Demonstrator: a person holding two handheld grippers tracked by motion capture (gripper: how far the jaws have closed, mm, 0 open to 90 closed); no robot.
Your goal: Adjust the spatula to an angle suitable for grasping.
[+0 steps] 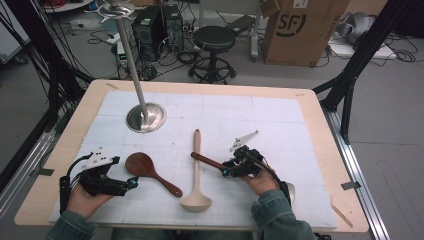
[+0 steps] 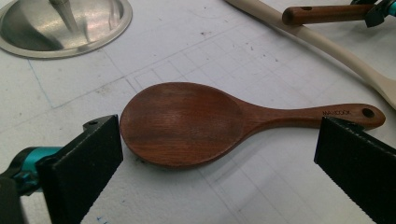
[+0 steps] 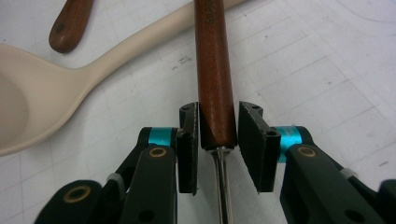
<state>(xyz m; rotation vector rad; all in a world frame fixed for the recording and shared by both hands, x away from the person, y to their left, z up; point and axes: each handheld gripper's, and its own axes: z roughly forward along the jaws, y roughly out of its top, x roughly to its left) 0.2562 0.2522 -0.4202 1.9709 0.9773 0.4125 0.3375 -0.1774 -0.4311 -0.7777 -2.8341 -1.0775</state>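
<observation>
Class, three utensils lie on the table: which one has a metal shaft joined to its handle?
The dark-handled utensil between the right gripper's fingers; the wooden rice spoon and pale ladle are each one piece.

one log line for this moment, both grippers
left gripper: open, straddling dark wooden spoon | right gripper: open, brown tool handle between jaws | pale ladle: untouched

On the table [image 1: 320,165] lie three long-handled utensils: one dark wooden spoon [image 1: 150,171], one pale ladle [image 1: 196,175], and one tool with a dark wooden handle [image 1: 207,161] and a metal shank (its working end is hidden, so its kind cannot be told). One steel stand [image 1: 145,117] with a round base and a single pole rises at the far left. Two grippers are present, the left gripper [image 1: 132,182] and the right gripper [image 1: 225,169]. Beyond the table stand one black stool [image 1: 214,40] and one cardboard box [image 1: 300,30].
</observation>
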